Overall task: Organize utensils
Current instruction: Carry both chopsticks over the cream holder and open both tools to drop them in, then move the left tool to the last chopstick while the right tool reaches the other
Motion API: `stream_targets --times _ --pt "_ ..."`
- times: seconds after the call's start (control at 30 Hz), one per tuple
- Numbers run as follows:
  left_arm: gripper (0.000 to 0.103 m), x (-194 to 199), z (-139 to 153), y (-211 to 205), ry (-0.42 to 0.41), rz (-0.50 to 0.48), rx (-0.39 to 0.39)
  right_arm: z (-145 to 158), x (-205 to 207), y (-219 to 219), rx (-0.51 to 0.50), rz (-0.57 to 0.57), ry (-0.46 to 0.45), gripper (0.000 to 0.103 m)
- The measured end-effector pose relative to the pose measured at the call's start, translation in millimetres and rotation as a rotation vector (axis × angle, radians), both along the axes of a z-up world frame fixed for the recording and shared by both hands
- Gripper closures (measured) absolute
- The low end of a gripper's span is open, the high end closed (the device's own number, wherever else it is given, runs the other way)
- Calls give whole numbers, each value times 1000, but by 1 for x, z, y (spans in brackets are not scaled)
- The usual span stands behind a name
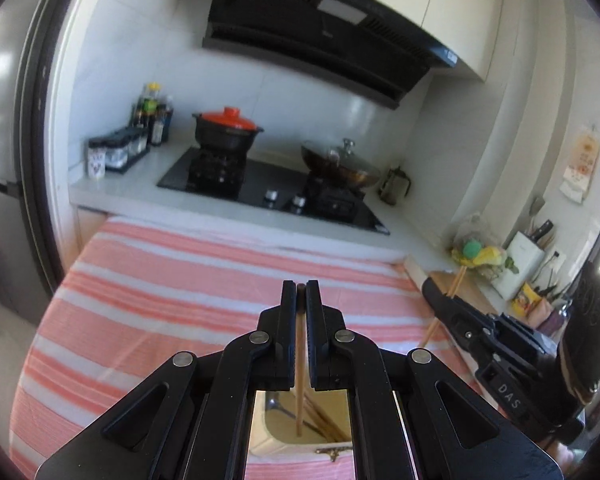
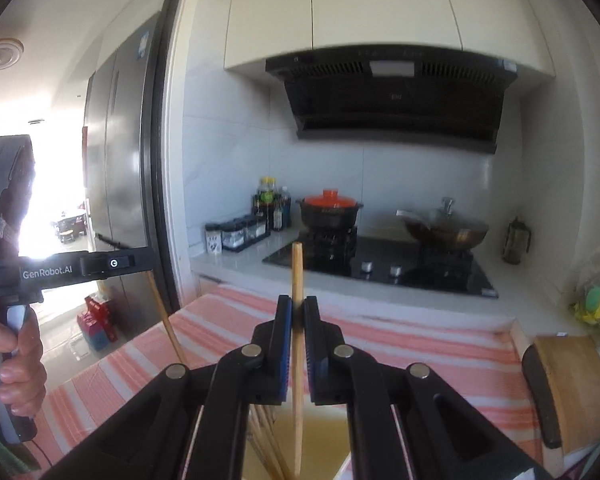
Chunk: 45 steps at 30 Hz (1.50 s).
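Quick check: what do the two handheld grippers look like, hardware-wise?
Both are matte black: the left gripper and right gripper have ribbed finger pads, linkage arms and silver round pivot pins. Body markings read "GenRobot.AI" and "DAS". A bare hand grips a pale handle.

A black clay pot with a red lid (image 1: 226,130) sits on the gas hob (image 1: 268,190), beside a glass-lidded wok (image 1: 340,164). Sauce bottles (image 2: 272,204) and spice jars (image 2: 236,234) stand left; a range hood (image 2: 392,96) hangs above.
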State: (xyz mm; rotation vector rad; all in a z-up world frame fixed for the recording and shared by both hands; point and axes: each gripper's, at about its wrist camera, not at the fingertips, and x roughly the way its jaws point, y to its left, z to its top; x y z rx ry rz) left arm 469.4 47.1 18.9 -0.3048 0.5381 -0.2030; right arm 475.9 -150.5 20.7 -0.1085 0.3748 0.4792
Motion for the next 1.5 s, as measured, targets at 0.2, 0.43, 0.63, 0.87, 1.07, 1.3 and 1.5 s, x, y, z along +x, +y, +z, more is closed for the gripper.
stream_targets --times 0.2,0.43,0.63,0.87,1.07,1.3,1.5 --pt "99 22 -42 -18 163 -50 39 -46 34 4 -31 25 233 96" --pt "36 -38 -20 11 183 -55 34 -17 -11 -25 32 1 245 64" --pt "17 -126 4 38 219 -68 219 -8 -100 -73 -134 -3 224 51" --pt "7 -225 -55 25 295 -104 252 -66 -190 -130 -292 -130 281 51" --pt "7 -264 -128 -1 350 -44 117 -156 -258 -129 -241 -209 429 51" --pt "8 -272 -145 -31 364 -37 153 -174 -283 -106 -140 -260 446 51" --pt "7 -281 -150 -41 354 -35 197 -174 -283 -98 -151 -300 449 51"
